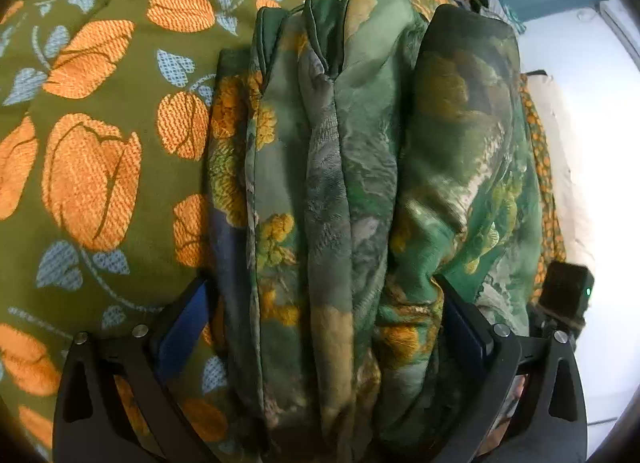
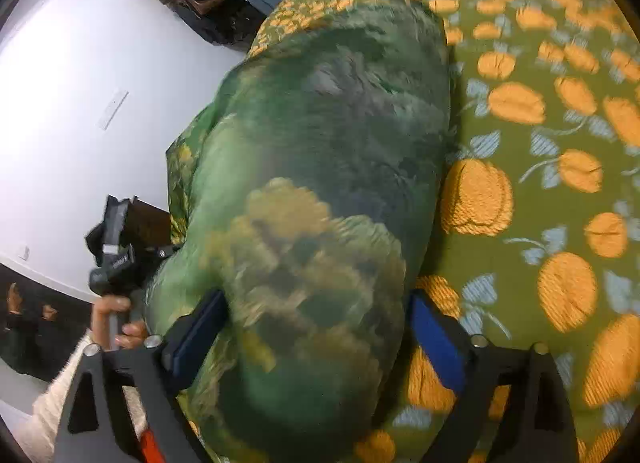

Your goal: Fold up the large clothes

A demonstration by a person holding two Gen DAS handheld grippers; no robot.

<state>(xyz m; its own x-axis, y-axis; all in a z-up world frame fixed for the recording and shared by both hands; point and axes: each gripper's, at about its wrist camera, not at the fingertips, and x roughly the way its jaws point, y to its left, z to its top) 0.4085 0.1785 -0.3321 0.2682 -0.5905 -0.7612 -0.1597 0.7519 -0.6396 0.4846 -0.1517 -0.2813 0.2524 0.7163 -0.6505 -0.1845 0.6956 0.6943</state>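
- A green printed garment [image 1: 360, 167] is seen bunched into long vertical folds, lying on an olive bedspread [image 1: 100, 111] patterned with orange flowers and pale blue leaves.
- In the left wrist view, the left gripper [image 1: 320, 303] is set wide, and the gathered folds are held between its two fingers [image 1: 464, 323]; the blue pads are pressed against the cloth on both sides.
- The folds are seen running from between those fingers away toward the far side of the bed, where dark hemmed edges are turned up.
- In the right wrist view, the right gripper [image 2: 316, 327] is likewise spread, and a thick, rounded bundle of the same garment [image 2: 320, 167] fills the gap, with both blue pads [image 2: 432, 339] touching it.
- This view is blurred, so finer creases cannot be made out.
- The left gripper's handle [image 2: 114, 247] is seen at lower left of the right wrist view, grasped by a hand [image 2: 116, 323] in a cream sleeve.
- A white wall [image 2: 60, 103] is seen beside the bed.
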